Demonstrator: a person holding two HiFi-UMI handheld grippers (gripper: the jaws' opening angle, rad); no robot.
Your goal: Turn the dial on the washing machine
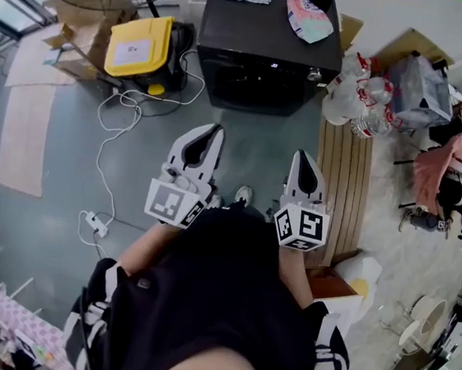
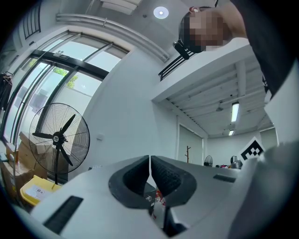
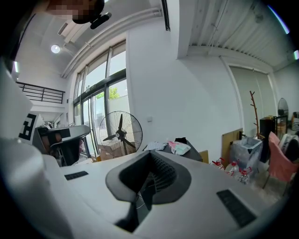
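Observation:
The black washing machine (image 1: 267, 51) stands on the floor ahead of me, front facing me, with its small silver dial (image 1: 314, 75) at the front's upper right corner. Paper and a patterned cloth (image 1: 308, 19) lie on its top. My left gripper (image 1: 210, 129) and right gripper (image 1: 302, 157) are held side by side well short of the machine, touching nothing. In the left gripper view the left gripper's (image 2: 149, 161) pads meet, with nothing between them. The right gripper (image 3: 149, 156) is shut and empty too, and the machine's top (image 3: 192, 156) shows beyond it.
A yellow-lidded box (image 1: 139, 45) sits left of the machine, with a white cable (image 1: 117, 126) and a power strip (image 1: 94, 224) on the floor. A wooden slatted bench (image 1: 343, 184) and water bottles (image 1: 361, 95) lie at right. A standing fan (image 3: 120, 133) is at back left.

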